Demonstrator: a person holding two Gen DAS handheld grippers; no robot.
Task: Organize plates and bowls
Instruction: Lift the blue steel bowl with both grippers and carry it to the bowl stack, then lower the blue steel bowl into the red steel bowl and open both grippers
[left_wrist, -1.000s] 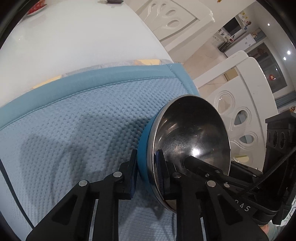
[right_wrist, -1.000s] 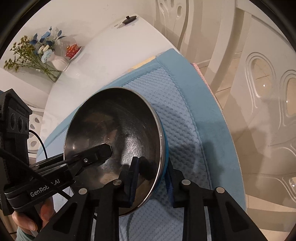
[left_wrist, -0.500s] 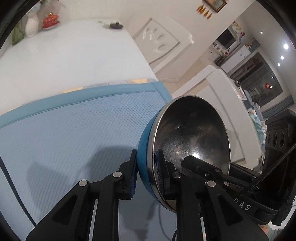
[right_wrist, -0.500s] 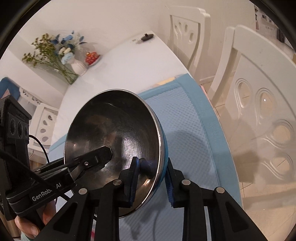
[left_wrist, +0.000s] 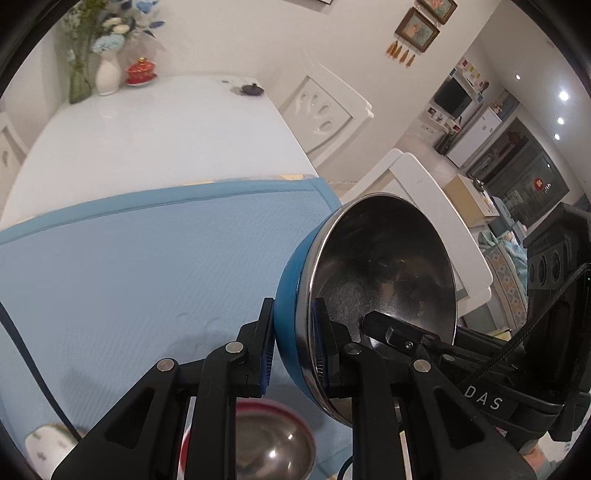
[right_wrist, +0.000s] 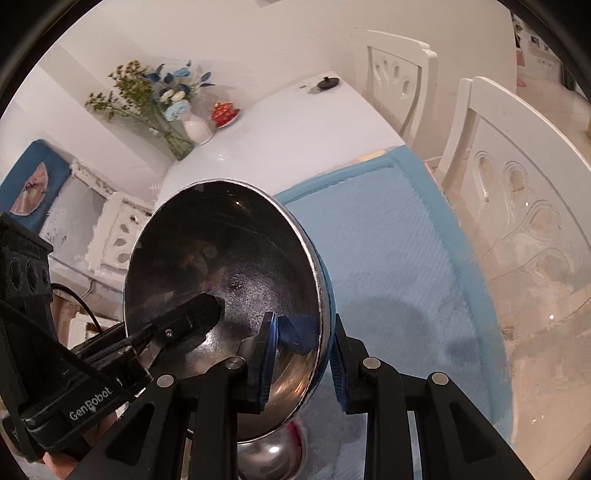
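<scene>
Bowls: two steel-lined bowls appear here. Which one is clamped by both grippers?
The blue-sided bowl, gripped on opposite rims by the left gripper and right gripper. The red-rimmed bowl lies lower, ungripped.

A home dining room: white table, carved chairs, flower vase.

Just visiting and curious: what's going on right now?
Left gripper, right gripper: both shut on blue bowl. Red bowl below.
</scene>
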